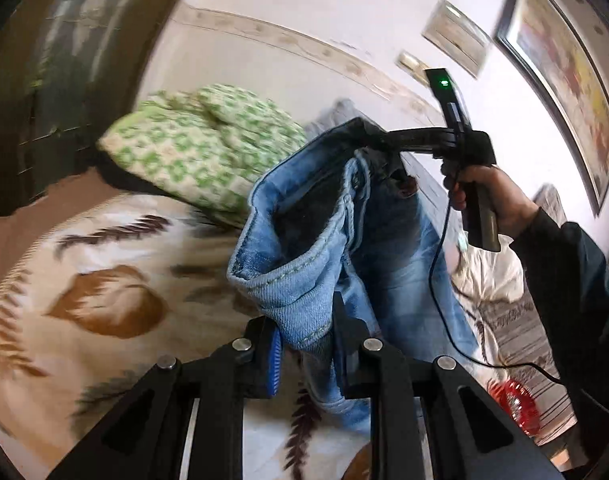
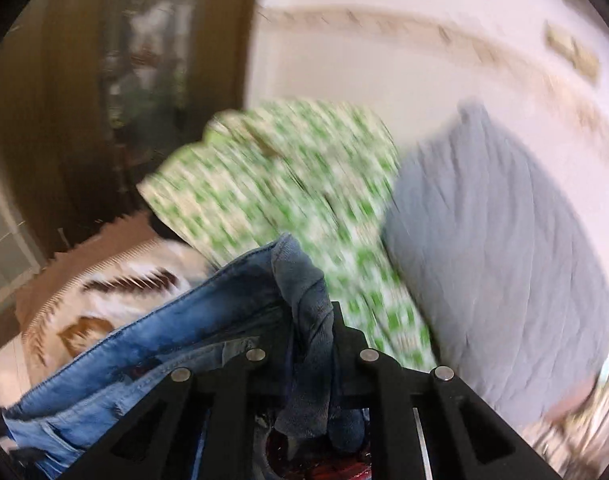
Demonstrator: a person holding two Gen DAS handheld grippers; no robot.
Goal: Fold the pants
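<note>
Light blue jeans (image 1: 388,248) hang in the air above the bed, stretched between both grippers by the waistband. My left gripper (image 1: 304,344) is shut on a fold of the waistband, which sits between its blue pad and the black finger. In the left wrist view the right gripper (image 1: 374,134) reaches in from the right, held by a hand (image 1: 500,196), and pinches the far end of the waistband. In the right wrist view my right gripper (image 2: 310,344) is shut on a bunched dark-blue fold of the jeans (image 2: 156,340), which trail off to the lower left.
Below lies a cream bedspread (image 1: 104,280) with brown leaf prints. A green-and-white patterned pillow (image 1: 200,148) and a grey pillow (image 2: 496,256) lean at the head of the bed. A framed picture (image 1: 564,80) hangs on the wall. A red object (image 1: 512,404) lies at lower right.
</note>
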